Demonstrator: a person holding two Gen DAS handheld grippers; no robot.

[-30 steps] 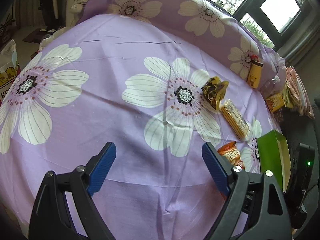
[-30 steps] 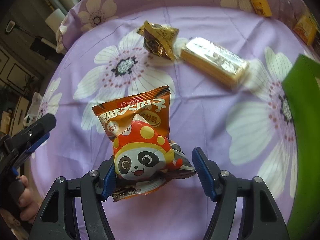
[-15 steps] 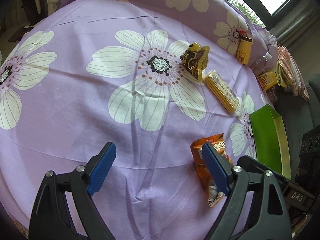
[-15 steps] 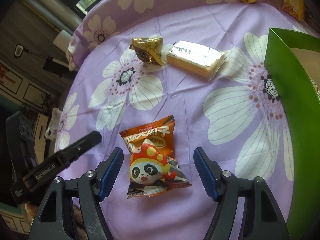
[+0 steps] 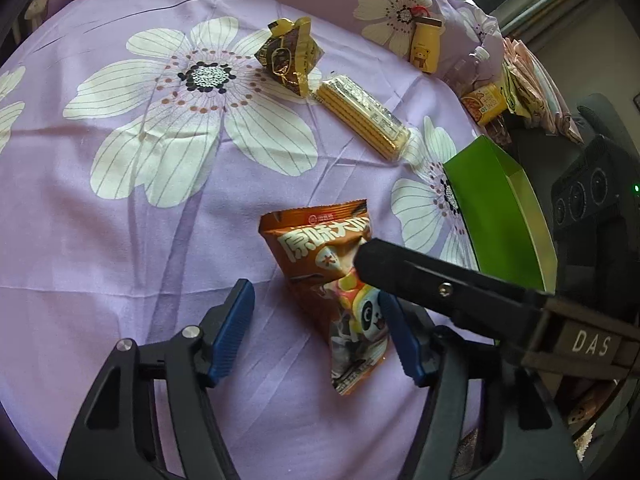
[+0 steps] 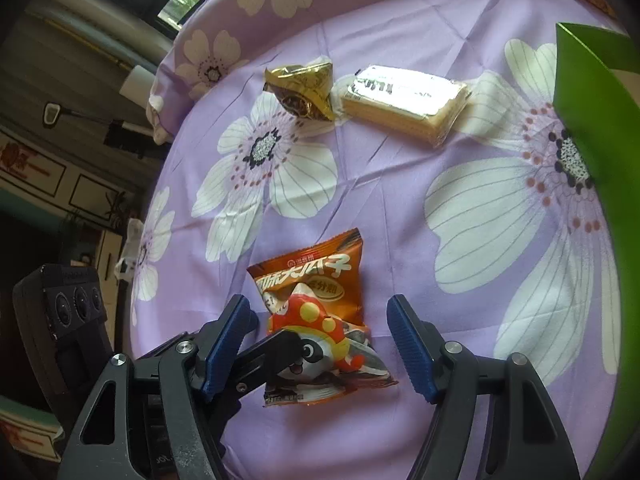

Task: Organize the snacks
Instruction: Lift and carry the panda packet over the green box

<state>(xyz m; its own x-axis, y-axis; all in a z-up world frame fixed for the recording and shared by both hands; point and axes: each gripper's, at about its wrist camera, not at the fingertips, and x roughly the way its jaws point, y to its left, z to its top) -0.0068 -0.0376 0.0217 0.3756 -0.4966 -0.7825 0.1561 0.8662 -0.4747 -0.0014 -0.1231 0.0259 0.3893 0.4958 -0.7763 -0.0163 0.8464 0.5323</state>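
Note:
An orange panda snack bag [image 5: 320,252] [image 6: 316,292] lies flat on the purple flowered cloth [image 5: 120,240]. My left gripper [image 5: 316,332] is open with the bag between its blue fingers. My right gripper [image 6: 320,344] is open too, its fingers either side of the same bag. The left gripper's finger [image 6: 272,356] crosses the bag's lower part in the right wrist view. The right gripper's arm [image 5: 440,288] crosses the bag in the left wrist view. A gold wrapped snack [image 5: 290,54] [image 6: 304,88] and a wafer pack [image 5: 364,116] [image 6: 408,100] lie farther off.
A green box [image 5: 496,216] [image 6: 588,120] stands open to the right of the bag. A yellow bear bottle [image 5: 426,46], a clear bottle [image 5: 468,68], a small yellow packet [image 5: 484,102] and more packets [image 5: 528,84] sit at the far right edge.
My left gripper has swung right and come down over the panda bag. My right gripper has let the bag go, drawn back and come in again; the bag lies on the cloth.

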